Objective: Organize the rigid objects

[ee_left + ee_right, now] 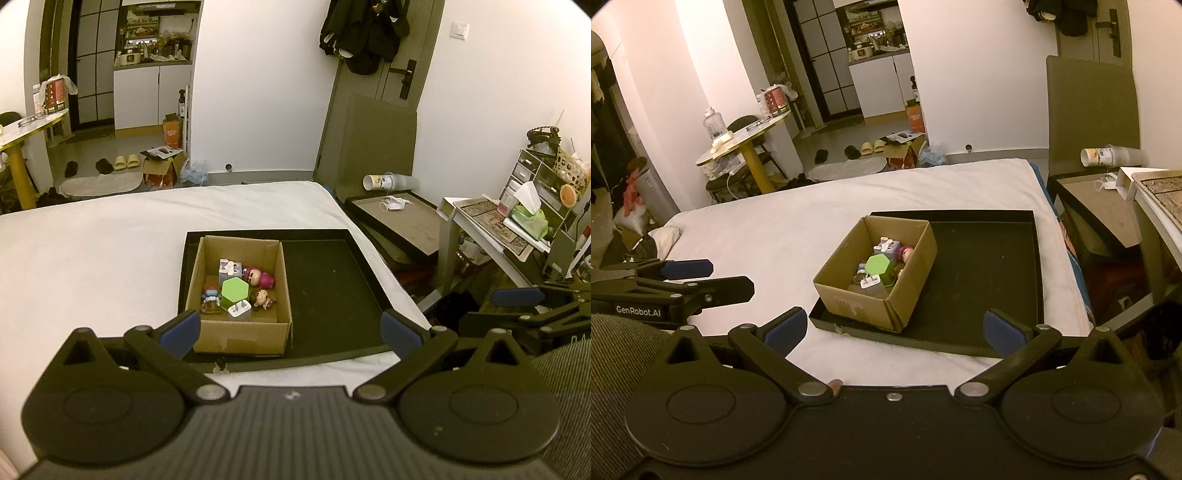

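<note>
Left gripper (290, 330), black with blue pads, jaws wide, empty | right gripper (892, 330), same | white mattress (92, 251) | black shallow tray (332, 280), right half bare | brown cardboard box (240, 336) in tray's left half | green hexagonal block (236, 290), figurines, white plug inside box | step: likely between picks or finished; next: find any remaining loose item.

A white-sheeted bed (110, 236) bears a shallow black tray (332, 280) near its edge, a cardboard box (240, 332) inside.
</note>
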The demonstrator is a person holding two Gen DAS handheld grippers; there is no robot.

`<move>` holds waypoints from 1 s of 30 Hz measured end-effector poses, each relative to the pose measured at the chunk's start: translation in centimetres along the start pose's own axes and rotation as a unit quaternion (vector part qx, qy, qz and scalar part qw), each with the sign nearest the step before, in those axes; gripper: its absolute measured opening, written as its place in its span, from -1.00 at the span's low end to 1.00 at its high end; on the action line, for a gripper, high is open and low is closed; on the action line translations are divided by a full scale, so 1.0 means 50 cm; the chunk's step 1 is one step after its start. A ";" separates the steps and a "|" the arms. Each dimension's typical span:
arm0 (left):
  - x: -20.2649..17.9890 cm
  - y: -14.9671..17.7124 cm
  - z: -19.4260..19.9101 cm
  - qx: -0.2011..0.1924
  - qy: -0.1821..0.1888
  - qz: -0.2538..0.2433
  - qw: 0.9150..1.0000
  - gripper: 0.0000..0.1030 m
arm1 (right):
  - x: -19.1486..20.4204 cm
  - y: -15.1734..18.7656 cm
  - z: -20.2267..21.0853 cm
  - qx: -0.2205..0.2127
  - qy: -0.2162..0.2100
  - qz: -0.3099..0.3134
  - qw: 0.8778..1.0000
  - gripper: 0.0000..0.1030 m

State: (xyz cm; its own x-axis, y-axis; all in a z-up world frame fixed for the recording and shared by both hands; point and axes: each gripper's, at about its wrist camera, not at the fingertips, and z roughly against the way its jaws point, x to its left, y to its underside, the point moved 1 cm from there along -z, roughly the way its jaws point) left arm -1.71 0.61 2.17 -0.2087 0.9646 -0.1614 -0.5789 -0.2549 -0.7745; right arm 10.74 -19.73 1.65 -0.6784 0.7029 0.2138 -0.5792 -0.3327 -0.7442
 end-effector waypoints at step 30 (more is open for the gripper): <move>0.002 -0.001 -0.007 0.008 0.005 0.003 1.000 1.00 | 0.000 0.001 0.000 0.003 -0.002 -0.001 1.000 1.00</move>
State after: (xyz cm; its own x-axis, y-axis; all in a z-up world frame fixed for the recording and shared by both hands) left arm -1.43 0.72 1.97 -0.2035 0.9638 -0.1723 -0.5904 -0.2612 -0.7637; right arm 10.69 -19.76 1.61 -0.6799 0.7002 0.2178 -0.5825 -0.3353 -0.7404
